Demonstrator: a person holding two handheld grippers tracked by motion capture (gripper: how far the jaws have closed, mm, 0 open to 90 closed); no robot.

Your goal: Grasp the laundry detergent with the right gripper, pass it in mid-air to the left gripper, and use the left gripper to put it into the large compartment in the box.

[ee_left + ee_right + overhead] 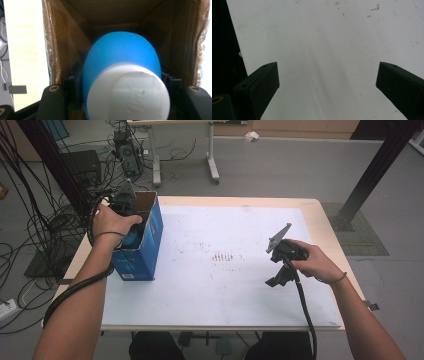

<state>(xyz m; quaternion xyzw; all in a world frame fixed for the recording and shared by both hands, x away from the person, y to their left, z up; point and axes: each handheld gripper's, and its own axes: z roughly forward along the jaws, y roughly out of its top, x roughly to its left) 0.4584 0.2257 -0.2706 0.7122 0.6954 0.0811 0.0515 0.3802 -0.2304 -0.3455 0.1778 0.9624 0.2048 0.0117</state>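
A blue cardboard box (145, 245) stands open-topped at the left edge of the table. My left gripper (123, 86) reaches down into the box (62, 45) and is shut on a blue rounded object with a white cap (120, 57); a black jaw presses on each side of it. From above, a hand (112, 222) covers most of that gripper, and a bit of the blue object (133, 239) shows beside it. My right gripper (276, 279) rests over the white mat (215, 270) at the right. In its own view the right gripper (327, 82) is open, with bare mat (324, 37) between the jaws.
The wooden table's edge (320, 215) frames the mat. On the floor behind are cables (30, 220), a computer case (127, 152) and a desk's legs (212, 162). Black frame posts (375, 170) stand at the back right and back left.
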